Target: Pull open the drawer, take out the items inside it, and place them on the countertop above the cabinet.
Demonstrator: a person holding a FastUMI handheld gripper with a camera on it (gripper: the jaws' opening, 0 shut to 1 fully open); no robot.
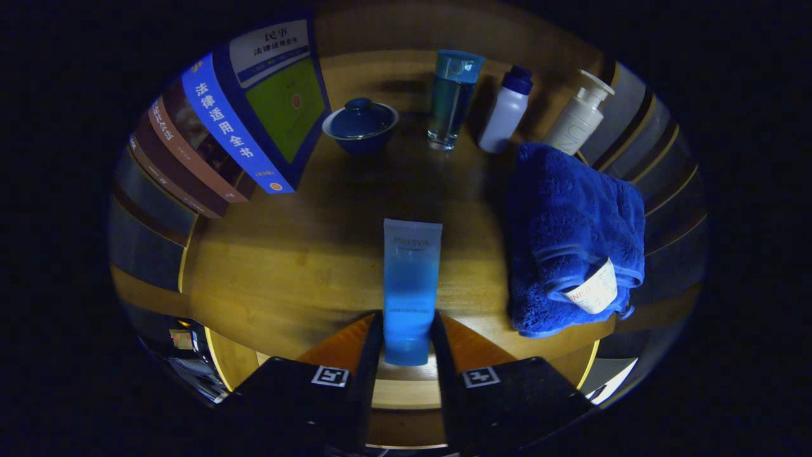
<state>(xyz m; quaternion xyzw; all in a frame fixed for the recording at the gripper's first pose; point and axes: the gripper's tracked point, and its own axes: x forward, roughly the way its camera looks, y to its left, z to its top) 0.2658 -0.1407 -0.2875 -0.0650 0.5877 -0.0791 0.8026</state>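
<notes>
Placing step now: gripper fingers clamped on the cap end of the blue translucent plastic tube, lying over the wooden countertop pointing to twelve o'clock, folded blue towel at three; next, probably releasing and backing off.

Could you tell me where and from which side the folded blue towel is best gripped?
Probably at its near folded edge by the paper band, coming from the front: the blue towel lies flat there. The gripper is shut on the blue tube.
</notes>
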